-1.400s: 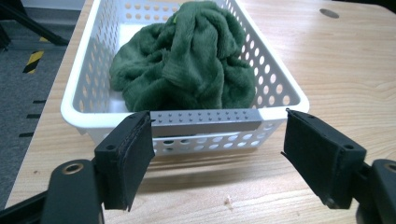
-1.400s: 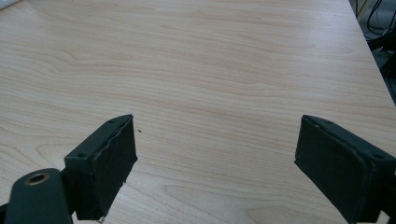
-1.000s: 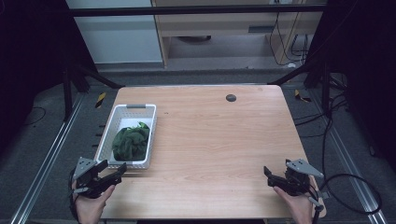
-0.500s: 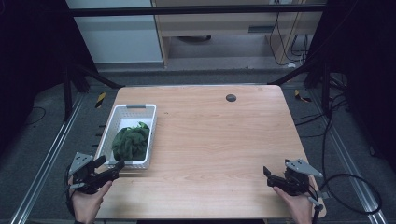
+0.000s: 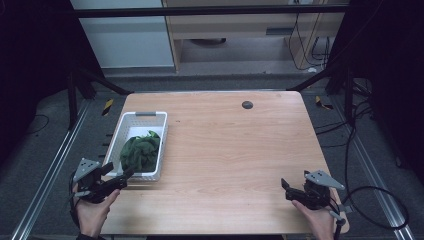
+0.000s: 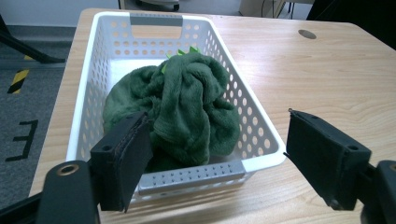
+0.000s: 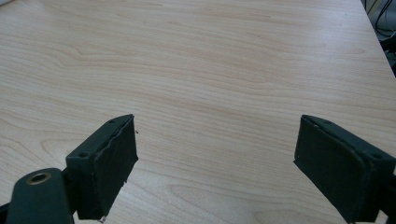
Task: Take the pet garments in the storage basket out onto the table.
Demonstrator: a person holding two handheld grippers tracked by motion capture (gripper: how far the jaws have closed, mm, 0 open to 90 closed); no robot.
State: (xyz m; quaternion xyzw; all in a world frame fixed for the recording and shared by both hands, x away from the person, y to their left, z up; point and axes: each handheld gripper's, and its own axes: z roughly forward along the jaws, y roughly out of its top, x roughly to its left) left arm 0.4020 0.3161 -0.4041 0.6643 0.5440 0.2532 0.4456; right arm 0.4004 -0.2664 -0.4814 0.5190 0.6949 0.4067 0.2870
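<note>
Basket first: the white perforated plastic basket (image 5: pixel 125 131) sits at the left of the light wooden tabletop (image 5: pixel 230 150) in the high view, its long axis running from the lower edge toward the top of the frame. A crumpled dark green fleece cloth (image 5: pixel 141 151) fills its nearer half. My left tool (image 5: pixel 121 178), jaws apart, points at its near short wall. My right tool (image 5: pixel 284 188), jaws apart, hovers at lower right over bare wood.
</note>
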